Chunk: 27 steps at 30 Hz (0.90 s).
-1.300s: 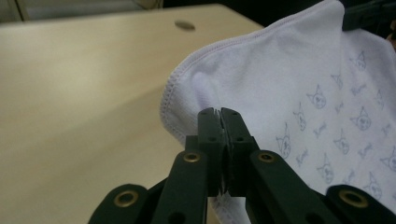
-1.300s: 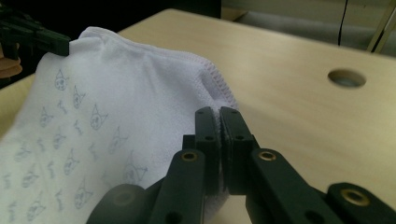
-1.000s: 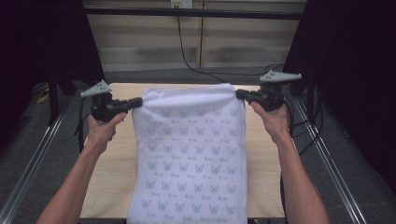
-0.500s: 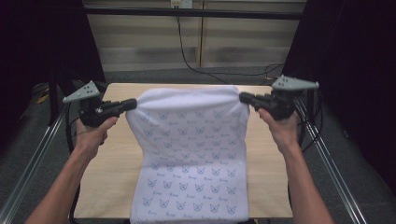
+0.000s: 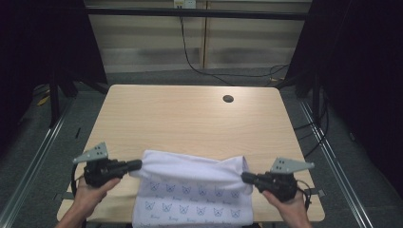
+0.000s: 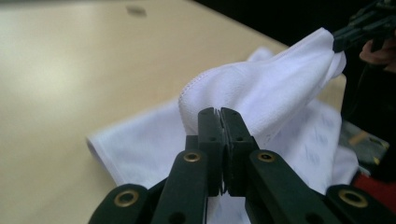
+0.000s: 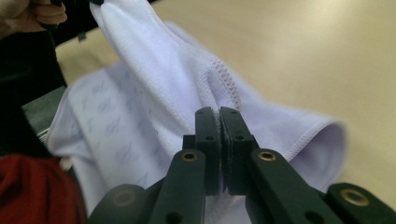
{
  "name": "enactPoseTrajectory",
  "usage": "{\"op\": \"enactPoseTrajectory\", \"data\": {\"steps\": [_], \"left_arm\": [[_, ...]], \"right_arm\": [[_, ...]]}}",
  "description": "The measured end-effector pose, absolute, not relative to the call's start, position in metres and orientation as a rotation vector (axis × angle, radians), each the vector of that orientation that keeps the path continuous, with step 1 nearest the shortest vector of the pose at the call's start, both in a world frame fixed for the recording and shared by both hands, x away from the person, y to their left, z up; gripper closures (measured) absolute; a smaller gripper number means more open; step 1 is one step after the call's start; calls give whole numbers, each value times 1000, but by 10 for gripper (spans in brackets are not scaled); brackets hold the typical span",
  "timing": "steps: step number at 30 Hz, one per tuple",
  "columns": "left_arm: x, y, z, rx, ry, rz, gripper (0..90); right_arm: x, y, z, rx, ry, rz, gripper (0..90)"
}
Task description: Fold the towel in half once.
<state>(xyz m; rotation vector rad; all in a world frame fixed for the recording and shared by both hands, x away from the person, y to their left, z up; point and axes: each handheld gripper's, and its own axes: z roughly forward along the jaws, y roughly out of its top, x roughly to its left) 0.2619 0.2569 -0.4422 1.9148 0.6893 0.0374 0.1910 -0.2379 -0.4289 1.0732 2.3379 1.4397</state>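
You hold a white cloth point(image 5: 192, 190) stretched between your two grippers at the near edge of the table point(image 5: 190, 118), its lower part hanging over that edge toward you. Your left gripper point(image 5: 135, 165) has its jaws pinched tight on the cloth's left corner, and your right gripper point(image 5: 246, 177) is clamped the same way on the right corner. The fabric is soft and thin, printed with rows of small pale blue emblems, and it folds over itself along the top, where it sags slightly between the grips. In the right gripper view a stitched hem point(image 7: 226, 77) runs down to the jaws. The tabletop is smooth light wood with rounded corners. Beyond the cloth it lies bare to the far edge, with a small dark round hole point(image 5: 228, 99) near the far right
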Motion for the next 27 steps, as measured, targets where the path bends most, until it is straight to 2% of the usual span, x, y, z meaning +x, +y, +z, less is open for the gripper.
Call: {"op": "enactPoseTrajectory", "data": {"steps": [1,4,6,9,11,19,20,22,27], "left_arm": [[252,257,-459,1957,710,17,881],[240,254,-483,1994,720,-35,881],[239,250,-492,2051,725,-65,880],[246,243,-500,2119,731,-40,879],[255,242,-503,2121,736,-48,880],[315,234,-506,2073,850,25,881],[315,234,-506,2073,850,25,881],[343,231,-507,2071,886,90,881],[378,228,-509,2040,925,115,882]], "right_arm": [[181,-234,-449,1116,2390,1415,870],[172,-231,-474,1172,2451,1372,870],[170,-230,-482,1173,2471,1273,869],[177,-229,-493,1201,2497,1238,869],[185,-229,-497,1215,2500,1240,870],[255,-234,-501,1240,2428,1188,871],[255,-234,-501,1240,2428,1188,871],[284,-231,-503,1275,2377,1190,871],[333,-229,-504,1320,2319,1146,871]]}}
